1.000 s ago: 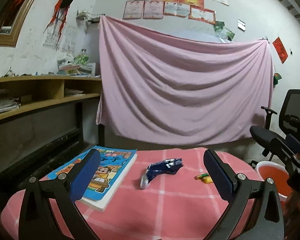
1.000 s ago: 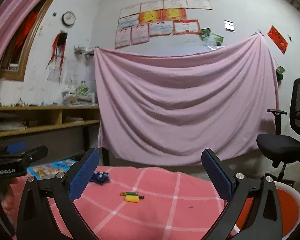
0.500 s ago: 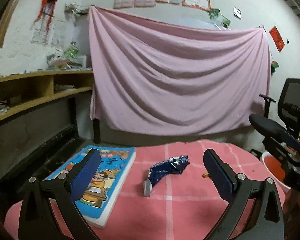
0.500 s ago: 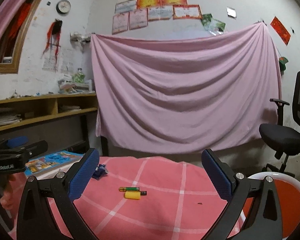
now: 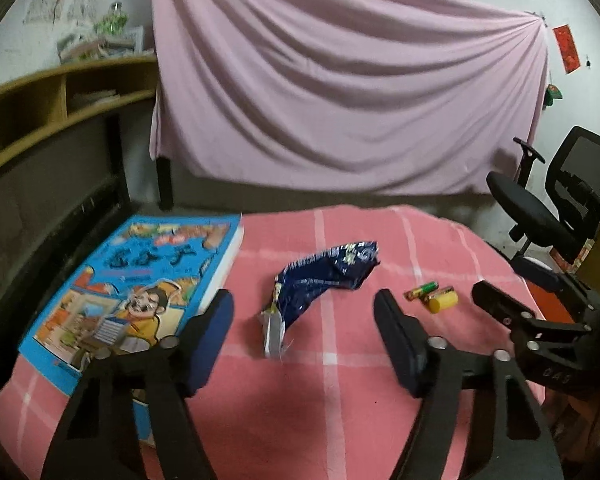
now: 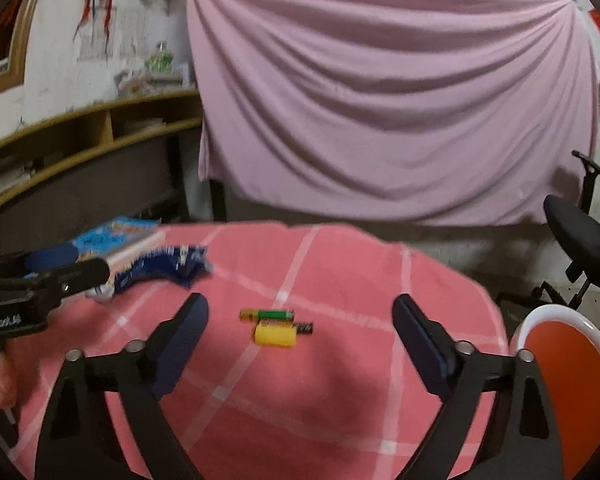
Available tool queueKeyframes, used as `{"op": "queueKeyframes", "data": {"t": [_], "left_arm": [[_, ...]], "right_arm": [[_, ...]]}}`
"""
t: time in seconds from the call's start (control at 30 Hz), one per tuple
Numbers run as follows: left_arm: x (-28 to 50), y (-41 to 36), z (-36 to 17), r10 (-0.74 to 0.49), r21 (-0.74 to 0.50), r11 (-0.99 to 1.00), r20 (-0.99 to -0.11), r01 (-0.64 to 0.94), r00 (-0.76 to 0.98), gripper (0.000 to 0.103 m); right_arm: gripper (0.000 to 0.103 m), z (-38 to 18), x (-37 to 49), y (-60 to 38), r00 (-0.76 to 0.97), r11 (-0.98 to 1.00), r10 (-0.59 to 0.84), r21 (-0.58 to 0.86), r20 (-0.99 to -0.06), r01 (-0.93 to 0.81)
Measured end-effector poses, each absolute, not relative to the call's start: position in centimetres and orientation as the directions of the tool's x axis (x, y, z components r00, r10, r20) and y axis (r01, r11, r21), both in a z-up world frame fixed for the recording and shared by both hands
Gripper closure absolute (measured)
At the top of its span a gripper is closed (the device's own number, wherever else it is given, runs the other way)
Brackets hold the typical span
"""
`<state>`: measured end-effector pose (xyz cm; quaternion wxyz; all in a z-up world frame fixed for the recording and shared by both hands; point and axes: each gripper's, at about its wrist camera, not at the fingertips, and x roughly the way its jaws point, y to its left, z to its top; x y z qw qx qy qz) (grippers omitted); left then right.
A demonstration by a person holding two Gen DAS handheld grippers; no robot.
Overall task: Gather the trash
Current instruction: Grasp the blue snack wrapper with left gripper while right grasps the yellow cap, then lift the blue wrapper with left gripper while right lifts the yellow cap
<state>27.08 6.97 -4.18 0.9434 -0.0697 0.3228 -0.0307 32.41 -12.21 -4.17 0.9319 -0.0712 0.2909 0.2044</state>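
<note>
Pink checked tablecloth (image 5: 340,392) — pink sheet (image 5: 340,92) behind, shelves (image 5: 60,96) alongside

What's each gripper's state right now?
Left gripper: open, jaws closing, holding nothing; blue wrapper lies ahead.
Right gripper: open, jaws closing, holding nothing; batteries lie ahead.

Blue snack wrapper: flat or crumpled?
Crumpled. The blue snack wrapper lies creased and twisted on the pink cloth, one end torn open.

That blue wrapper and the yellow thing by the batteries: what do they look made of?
Blue wrapper: likely thin foil-lined plastic film, crumpled, with a silvery torn end. Yellow thing: looks like smooth matte plastic, a short cylinder; too blurred to be sure.
</note>
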Motion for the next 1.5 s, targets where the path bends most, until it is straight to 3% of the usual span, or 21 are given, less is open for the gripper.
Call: {"op": "queueKeyframes", "data": {"t": [0.33,0.5,0.63,0.8,1.1,1.5], "left_arm": [[29.1,7.5,-6.0,-0.111,-0.183,0.983,-0.707,-0.030,0.698,0.070],[29.2,7.1,-6.4,-0.100,-0.163,0.986,-0.723,-0.028,0.683,0.086],[29.1,6.9,-6.5,-0.087,-0.146,0.989,-0.725,-0.030,0.684,0.091],[28.3,6.7,-6.1,-0.080,-0.137,0.990,-0.693,-0.022,0.716,0.091],[23.5,6.9,-3.7,0.002,-0.105,0.993,-0.491,-0.061,0.871,0.091],[20.2,5.4,-1.5,0.046,-0.055,0.996,-0.310,-0.066,0.950,0.091]], "right_arm": [[0.036,-6.3,34.4,-11.1,0.621,0.887,0.336,0.017,-0.708,-0.461],[0.060,-7.3,35.5,-11.3,0.555,0.884,0.352,0.073,-0.754,-0.462],[0.076,-7.4,35.9,-12.2,0.530,0.881,0.389,0.136,-0.754,-0.453],[0.076,-7.1,35.3,-12.3,0.536,0.877,0.397,0.134,-0.745,-0.462],[0.076,-4.2,31.1,-12.7,0.683,0.858,0.444,0.056,-0.580,-0.510],[0.076,-1.3,26.9,-15.0,0.817,0.859,0.499,0.037,-0.291,-0.511]]}}
